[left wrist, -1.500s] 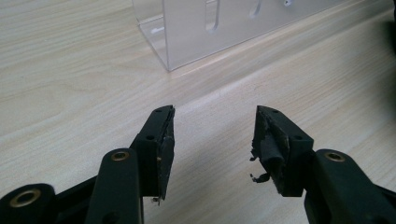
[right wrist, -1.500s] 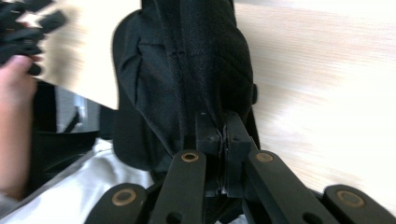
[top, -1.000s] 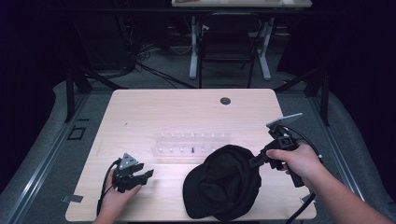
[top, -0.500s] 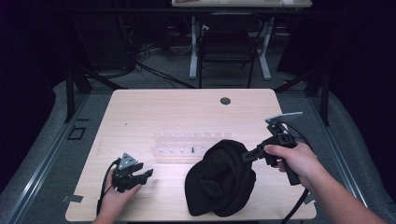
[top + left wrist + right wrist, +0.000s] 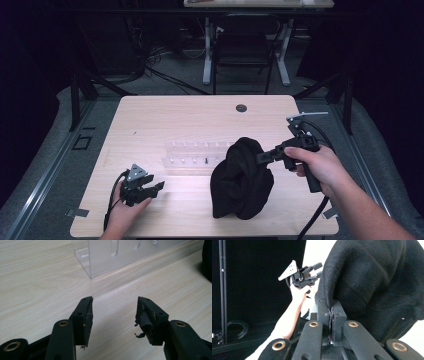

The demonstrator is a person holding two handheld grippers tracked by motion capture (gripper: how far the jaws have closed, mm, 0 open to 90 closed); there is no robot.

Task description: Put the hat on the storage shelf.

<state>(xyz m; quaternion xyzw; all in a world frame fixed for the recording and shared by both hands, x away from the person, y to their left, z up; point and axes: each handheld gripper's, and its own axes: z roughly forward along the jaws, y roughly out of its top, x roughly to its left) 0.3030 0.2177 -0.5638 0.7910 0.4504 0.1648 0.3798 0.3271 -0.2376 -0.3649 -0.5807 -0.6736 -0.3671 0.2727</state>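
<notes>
right tongs (image 5: 261,158) right of centre in high view, clamped on an edge of the black cloth (image 5: 241,179), bunched and lifted, its lower part on the table (image 5: 190,112) | left tongs (image 5: 155,187) lower left, spread wide, holding nothing, low over the table | clear plastic rack (image 5: 192,156) centre, just left of the cloth

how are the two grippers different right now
The left gripper has its jaws open with nothing between them, while the right gripper is shut on the black cloth. The left gripper sits low at the table, the right gripper holds the cloth's edge raised. Both are black and each is held in one hand.
</notes>
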